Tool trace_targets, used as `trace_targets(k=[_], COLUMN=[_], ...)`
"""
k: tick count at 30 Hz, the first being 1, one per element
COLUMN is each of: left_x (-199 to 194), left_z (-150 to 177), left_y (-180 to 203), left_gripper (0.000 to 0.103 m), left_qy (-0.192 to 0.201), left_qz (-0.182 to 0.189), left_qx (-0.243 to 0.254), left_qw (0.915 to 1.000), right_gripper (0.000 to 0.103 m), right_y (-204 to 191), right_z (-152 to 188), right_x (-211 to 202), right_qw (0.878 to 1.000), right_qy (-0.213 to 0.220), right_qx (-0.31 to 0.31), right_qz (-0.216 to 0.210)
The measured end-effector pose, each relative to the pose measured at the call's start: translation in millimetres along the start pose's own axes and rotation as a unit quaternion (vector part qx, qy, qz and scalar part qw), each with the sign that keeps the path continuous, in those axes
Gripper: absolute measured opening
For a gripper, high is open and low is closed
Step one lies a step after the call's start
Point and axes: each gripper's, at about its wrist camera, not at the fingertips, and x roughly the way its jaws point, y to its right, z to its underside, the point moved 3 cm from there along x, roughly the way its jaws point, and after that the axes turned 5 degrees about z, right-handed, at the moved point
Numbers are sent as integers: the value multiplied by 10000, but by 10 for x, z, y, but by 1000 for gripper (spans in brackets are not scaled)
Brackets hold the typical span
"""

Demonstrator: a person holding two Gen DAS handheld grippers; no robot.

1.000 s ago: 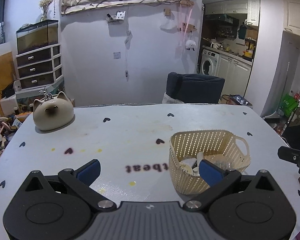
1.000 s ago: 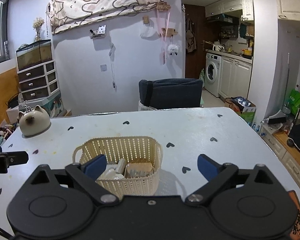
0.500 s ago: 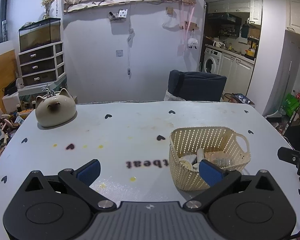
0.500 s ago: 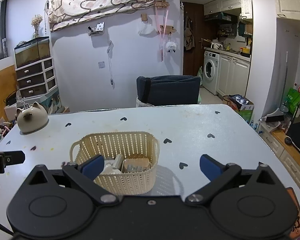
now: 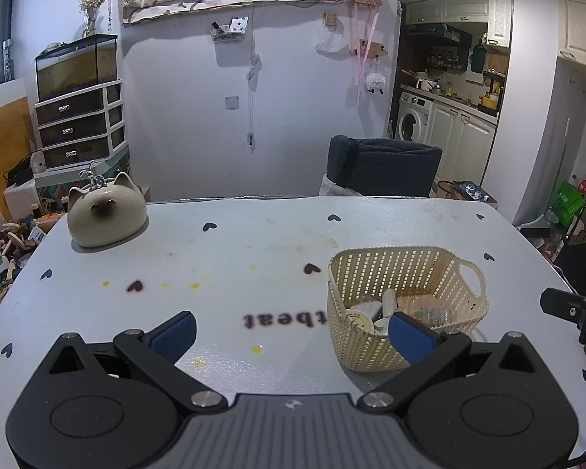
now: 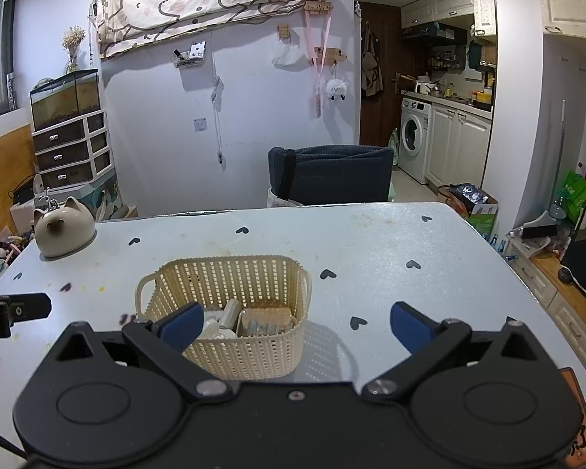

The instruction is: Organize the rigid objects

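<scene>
Two handheld grippers hover low over a pale table printed with small dark hearts and marked with a few yellow and brown stains. The left gripper has its two blue-padded fingers spread wide apart, with nothing between them but bare tabletop and some blurred dark lettering. The right gripper is likewise spread wide and holds nothing. A cream woven-plastic basket with side handles stands on the table — in the left view it sits to the right of centre, its near corner partly hidden behind the left gripper's right finger; in the right view the basket sits left of centre, behind that gripper's left finger. Inside the basket lie several small rigid items: white plastic pieces, a pale cylinder and a tan box-like piece, too jumbled to name exactly. At the far left corner of the table rests a cream ceramic cat-shaped pot, well apart from the basket. Beyond the table's far edge stands a dark chair back, with a lilac wall behind it — to the left a set of drawers topped by a glass tank, to the right a kitchen with a washing machine.
</scene>
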Motion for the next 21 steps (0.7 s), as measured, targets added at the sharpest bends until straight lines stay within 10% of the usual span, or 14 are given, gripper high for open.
trace_targets(k=[21], left_x=[1], left_z=[2], left_y=[-18], left_gripper=[103], left_qy=[-3], left_qz=[-21], left_qx=[-34], left_qw=[10000], right_gripper=[103], right_y=[-3], right_z=[10], right_x=[7], right_qw=[10000], right_qy=[-15], right_qx=[-12], right_qz=[-25])
